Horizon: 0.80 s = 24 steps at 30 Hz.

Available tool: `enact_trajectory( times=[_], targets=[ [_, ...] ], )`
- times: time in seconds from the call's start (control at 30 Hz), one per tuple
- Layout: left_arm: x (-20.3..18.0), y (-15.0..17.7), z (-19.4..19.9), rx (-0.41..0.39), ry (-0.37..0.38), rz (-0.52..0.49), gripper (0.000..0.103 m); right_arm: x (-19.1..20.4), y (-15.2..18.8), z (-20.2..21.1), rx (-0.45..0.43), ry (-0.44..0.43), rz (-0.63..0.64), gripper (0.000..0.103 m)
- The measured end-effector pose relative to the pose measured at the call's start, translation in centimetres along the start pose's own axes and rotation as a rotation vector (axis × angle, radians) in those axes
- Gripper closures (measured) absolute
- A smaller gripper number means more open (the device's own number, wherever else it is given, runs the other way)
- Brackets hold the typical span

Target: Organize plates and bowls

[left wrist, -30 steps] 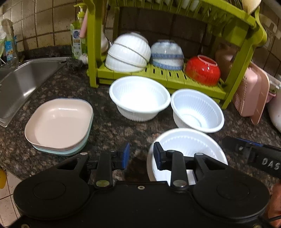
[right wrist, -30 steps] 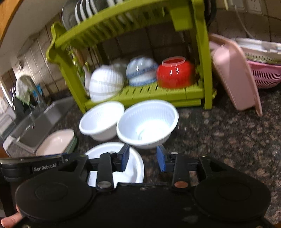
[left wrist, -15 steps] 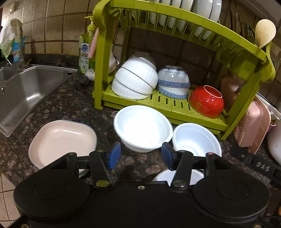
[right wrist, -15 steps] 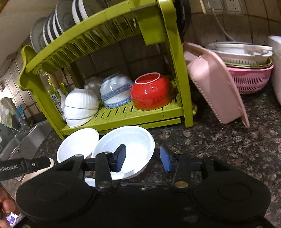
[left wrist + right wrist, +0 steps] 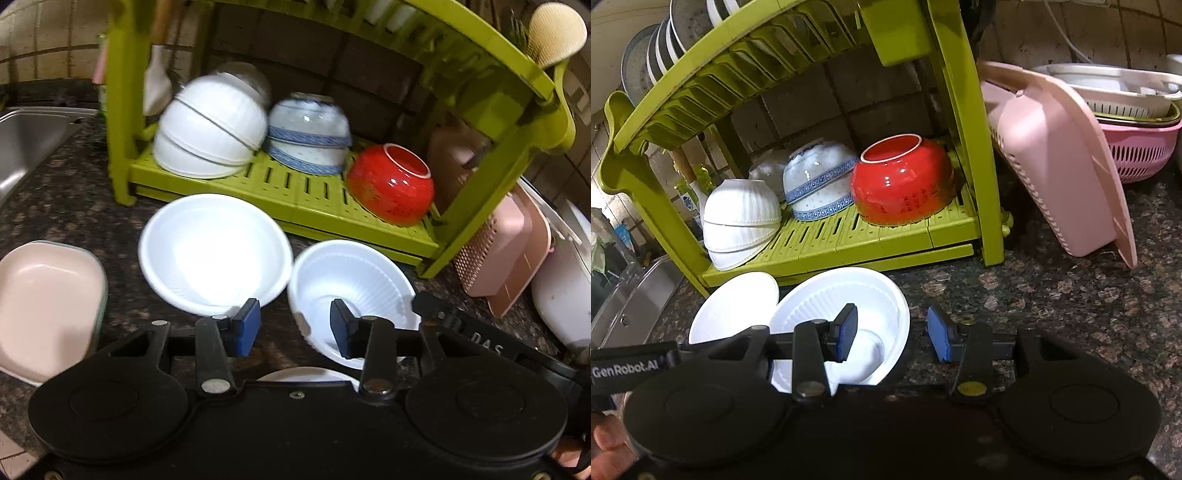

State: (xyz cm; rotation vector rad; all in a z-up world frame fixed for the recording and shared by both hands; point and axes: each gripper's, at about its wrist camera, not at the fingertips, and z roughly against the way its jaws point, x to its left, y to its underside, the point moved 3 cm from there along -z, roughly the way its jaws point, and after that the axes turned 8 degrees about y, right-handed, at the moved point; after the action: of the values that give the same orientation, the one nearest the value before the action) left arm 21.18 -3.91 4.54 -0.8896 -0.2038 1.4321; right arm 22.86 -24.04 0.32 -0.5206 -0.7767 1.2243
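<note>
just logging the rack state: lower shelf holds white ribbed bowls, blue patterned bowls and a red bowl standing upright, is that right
Not quite. The red bowl is not upright: it lies tipped over, its foot ring up, as the right wrist view shows. The white ribbed bowls and blue patterned bowls do share the lower shelf.

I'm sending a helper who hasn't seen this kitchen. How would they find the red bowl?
Find the green dish rack on the counter. On its lower shelf, the red bowl lies tipped at the right end, beside blue-patterned bowls; it's the only red one.

Dim, fisheye warp, motion blur, bowl glare
</note>
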Motion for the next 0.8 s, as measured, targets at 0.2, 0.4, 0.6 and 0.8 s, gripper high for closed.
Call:
enact_trajectory(
  times=[0.2, 0.4, 0.6, 0.8],
  targets=[
    [-0.8, 0.3, -1.4, 0.027, 0.014, -0.045, 0.059, -0.1, 0.0, -0.9, 0.013, 0.0, 0.013, 0.059],
    [-1.1, 0.4, -2.5, 0.055, 0.005, -0.063, 0.064, 0.2, 0.1, -1.6, 0.017, -0.001, 0.042, 0.063],
    [-1.2, 0.6, -3.2, 0.065, -0.011, -0.066, 0.065, 0.7, 0.3, -2.2, 0.025, -0.002, 0.067, 0.068],
    [-1.3, 0.6, -4.0, 0.075, -0.029, -0.071, 0.065, 0.7, 0.4, -2.9, 0.034, 0.005, 0.073, 0.076]
  ],
)
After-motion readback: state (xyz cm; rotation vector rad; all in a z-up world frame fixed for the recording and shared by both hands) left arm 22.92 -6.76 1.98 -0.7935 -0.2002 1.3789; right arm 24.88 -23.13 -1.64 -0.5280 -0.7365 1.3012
